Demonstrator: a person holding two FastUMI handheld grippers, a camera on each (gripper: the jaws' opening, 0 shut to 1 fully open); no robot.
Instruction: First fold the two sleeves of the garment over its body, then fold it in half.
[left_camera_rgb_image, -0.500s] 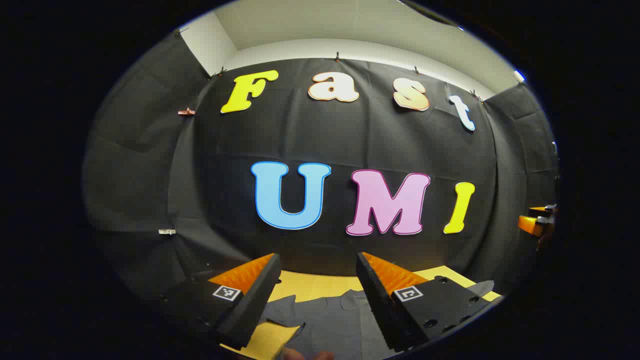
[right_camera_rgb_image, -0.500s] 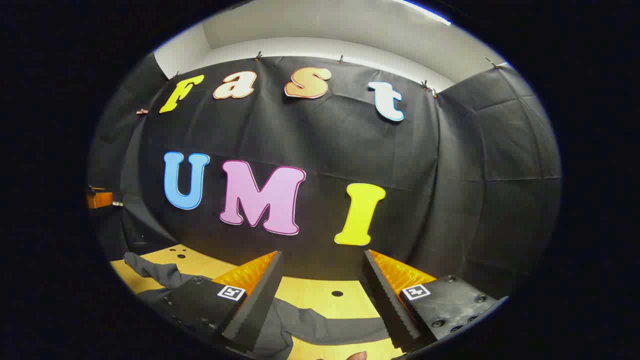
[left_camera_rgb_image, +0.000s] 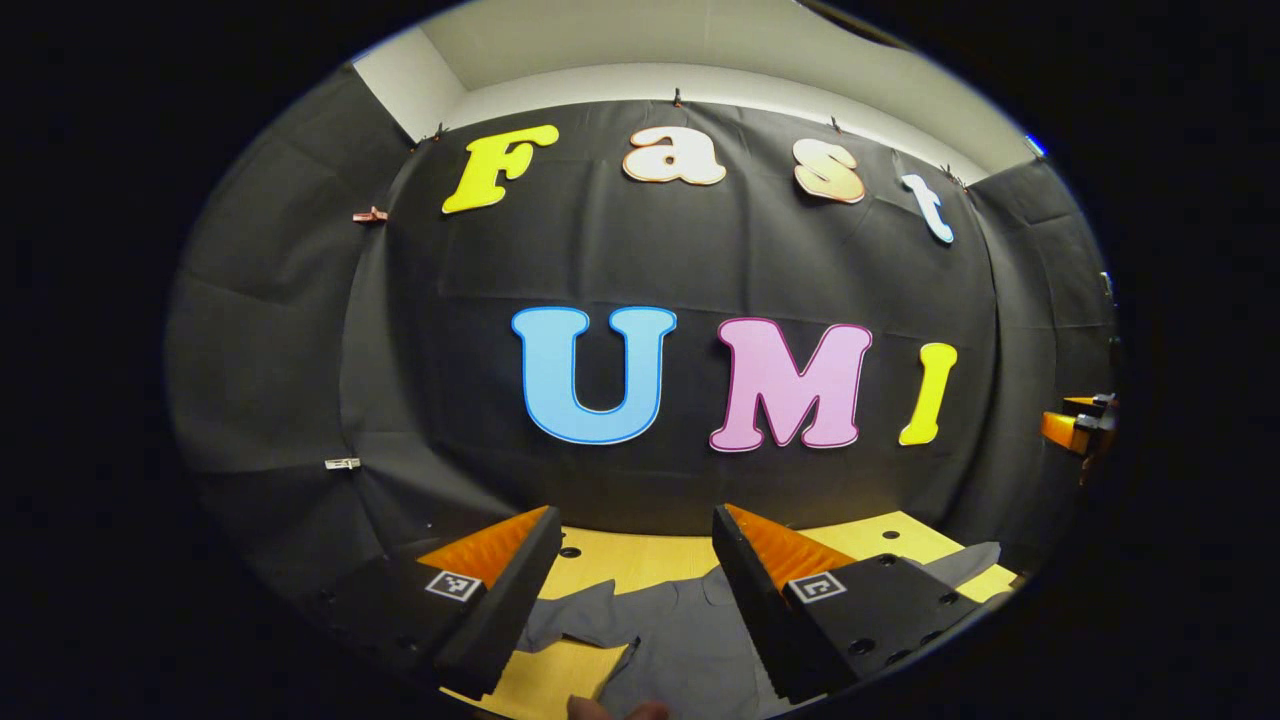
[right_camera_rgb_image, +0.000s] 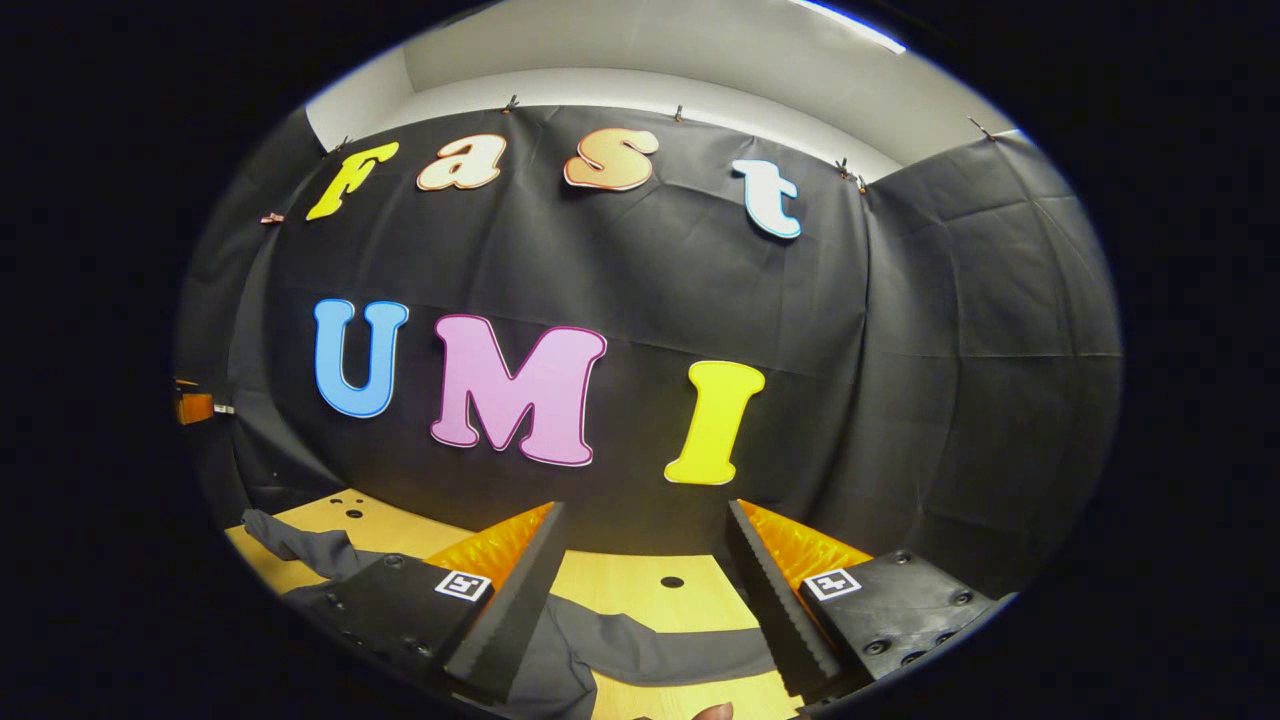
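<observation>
I had the left gripper (left_camera_rgb_image: 630, 560) spread wide and empty, and the right gripper (right_camera_rgb_image: 640, 560) likewise, both above the garment (left_camera_rgb_image: 670, 640) lying flat on the yellow table (left_camera_rgb_image: 640, 560). It looked light, limp cloth; I judged the sleeve (right_camera_rgb_image: 660, 650) end the place to pinch.

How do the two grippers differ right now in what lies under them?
The left gripper hovers over the garment's body near its collar; the right gripper hovers over a sleeve stretched across the table. Both are open, holding nothing.
</observation>
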